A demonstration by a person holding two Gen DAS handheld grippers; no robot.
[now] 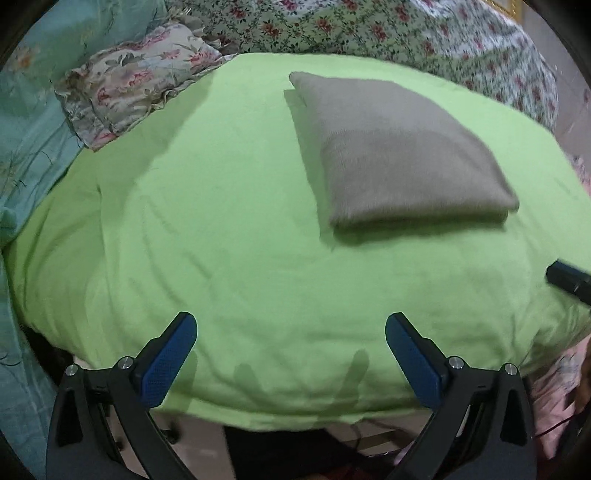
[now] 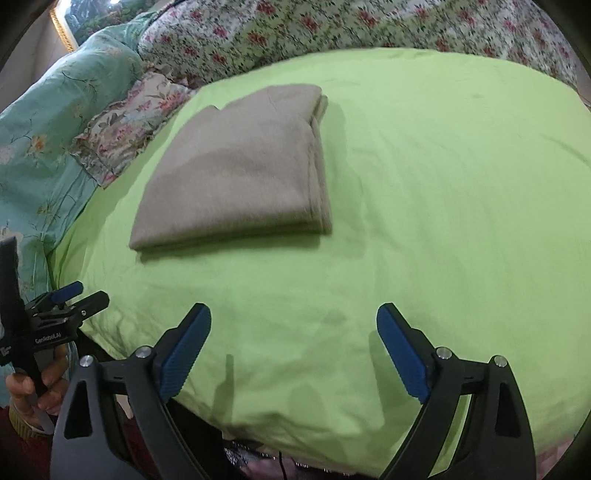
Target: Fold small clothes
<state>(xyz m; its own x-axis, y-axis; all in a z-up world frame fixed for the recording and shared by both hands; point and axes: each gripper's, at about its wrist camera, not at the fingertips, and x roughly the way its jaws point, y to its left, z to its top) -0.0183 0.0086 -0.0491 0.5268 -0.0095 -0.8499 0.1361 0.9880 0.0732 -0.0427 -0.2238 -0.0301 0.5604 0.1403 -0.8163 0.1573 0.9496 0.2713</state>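
A beige-grey garment (image 1: 399, 155) lies folded into a flat rectangle on the lime-green cloth (image 1: 221, 221). It also shows in the right wrist view (image 2: 240, 170), with stacked layers along its right edge. My left gripper (image 1: 290, 332) is open and empty, held above the cloth's near edge, well short of the garment. My right gripper (image 2: 293, 325) is open and empty, also back near the front edge. The left gripper also shows at the left of the right wrist view (image 2: 70, 295), held in a hand.
The green cloth (image 2: 443, 184) covers a bed. A floral quilt (image 1: 369, 29) lies behind it, and a floral pillow (image 1: 129, 81) and teal bedding (image 1: 33, 129) lie to the left. The bed's front edge drops off just below the grippers.
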